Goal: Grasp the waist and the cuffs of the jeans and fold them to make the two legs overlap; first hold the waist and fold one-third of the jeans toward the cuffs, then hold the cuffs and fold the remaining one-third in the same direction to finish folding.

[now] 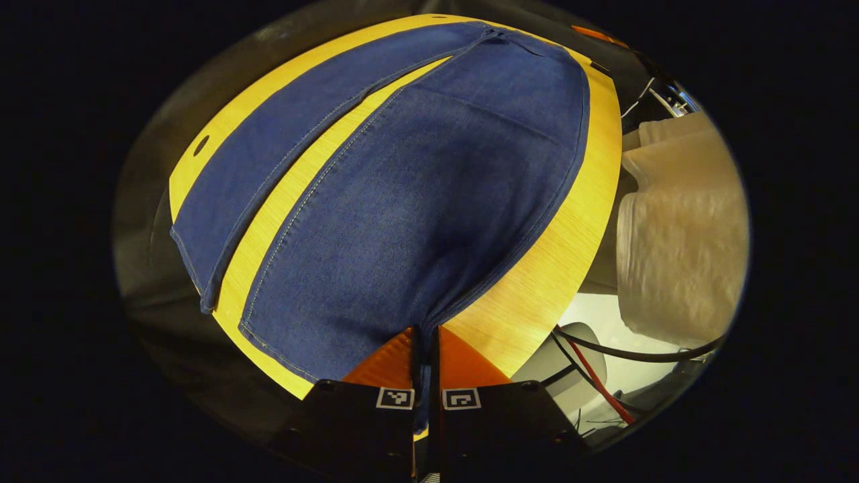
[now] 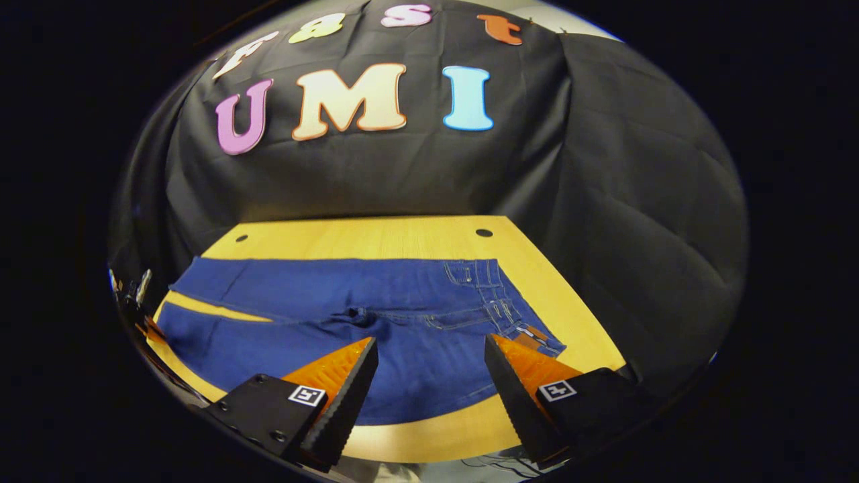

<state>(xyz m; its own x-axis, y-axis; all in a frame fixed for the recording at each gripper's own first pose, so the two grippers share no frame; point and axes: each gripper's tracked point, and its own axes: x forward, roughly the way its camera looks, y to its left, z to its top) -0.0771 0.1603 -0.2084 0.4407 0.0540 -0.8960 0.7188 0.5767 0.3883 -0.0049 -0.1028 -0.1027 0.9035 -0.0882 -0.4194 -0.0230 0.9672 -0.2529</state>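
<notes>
Right gripper view looks across a yellow wood-grain table [image 2: 402, 236] with 2 small dark holes near its far edge, backed by the booth's black cloth wall [image 2: 637, 201]. The jeans [image 2: 322, 302] lie flat on the table, legs spread apart with a strip of table between them, waist [image 2: 500, 302] toward the right of this view. The right gripper [image 2: 429, 376] hangs above the jeans' near edge, close to the waist, its 2 orange fingers spread wide and touching nothing. In the left gripper view the jeans [image 1: 416, 201] run away from the camera, the near leg broad, the other leg beyond a yellow gap. The left gripper [image 1: 426, 349] has its fingers drawn together on the cuff [image 1: 429, 320] of the near leg at the table's edge; the pinched denim is mostly hidden between them. Beside the table on the right of that view are a pale, blurred cloth-like shape [image 1: 678, 228], hard to identify, and black and red cables [image 1: 604, 382] over a white floor.
</notes>
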